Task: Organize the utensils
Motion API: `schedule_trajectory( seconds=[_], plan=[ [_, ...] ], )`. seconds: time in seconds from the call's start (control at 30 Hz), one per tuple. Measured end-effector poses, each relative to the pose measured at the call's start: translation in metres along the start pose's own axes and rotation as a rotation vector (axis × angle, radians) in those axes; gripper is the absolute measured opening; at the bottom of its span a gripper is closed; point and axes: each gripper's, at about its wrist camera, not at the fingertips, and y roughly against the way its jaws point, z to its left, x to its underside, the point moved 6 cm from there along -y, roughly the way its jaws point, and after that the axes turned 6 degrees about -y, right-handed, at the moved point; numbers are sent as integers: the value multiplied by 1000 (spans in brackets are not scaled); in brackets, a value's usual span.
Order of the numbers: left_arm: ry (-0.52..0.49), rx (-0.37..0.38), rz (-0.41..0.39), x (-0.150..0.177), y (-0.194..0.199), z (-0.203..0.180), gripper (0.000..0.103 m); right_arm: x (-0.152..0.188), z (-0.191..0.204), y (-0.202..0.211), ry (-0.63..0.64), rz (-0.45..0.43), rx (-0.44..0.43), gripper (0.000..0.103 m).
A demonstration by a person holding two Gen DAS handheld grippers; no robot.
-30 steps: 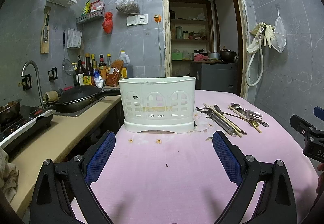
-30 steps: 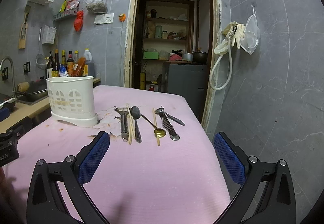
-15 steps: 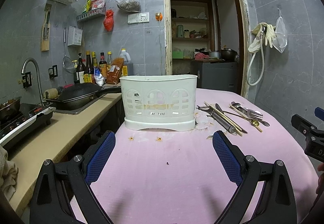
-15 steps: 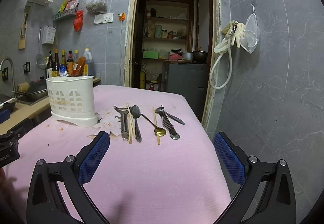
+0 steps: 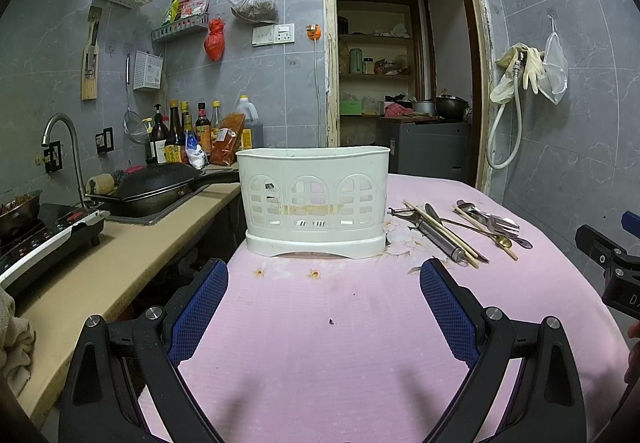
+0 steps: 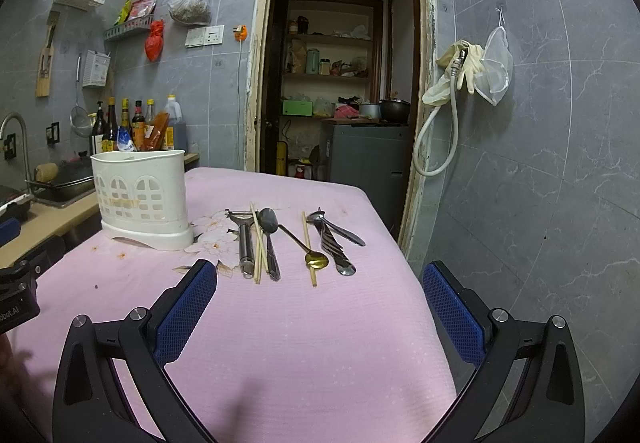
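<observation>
pink table (image 6: 312, 343) fills both views | white utensil caddy (image 5: 314, 199) upright at its far left side | left gripper (image 5: 324, 307) hovers low, jaws spread wide, nothing held | right gripper (image 6: 320, 307) likewise gaping, empty | utensils just right of caddy in a row: peeler (image 6: 245, 243), chopsticks (image 6: 258, 247), spoons (image 6: 270, 231), gold spoon (image 6: 316, 260)

matt pink cloth covers the table (image 6: 320, 323). the caddy (image 5: 314, 199) looks like white plastic, dull and stained. the peeler (image 6: 245, 243) and spoons (image 6: 268, 231) are shiny metal; the chopsticks (image 6: 258, 251) look like pale wood.
</observation>
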Motion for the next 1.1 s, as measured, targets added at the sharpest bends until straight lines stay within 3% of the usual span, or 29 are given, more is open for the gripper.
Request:
schedule_trajectory(
  seconds=[1.1],
  plan=[
    [0,1,3,0,-1,0,94,4,2,-2,-3,6,-1,103]
  ],
)
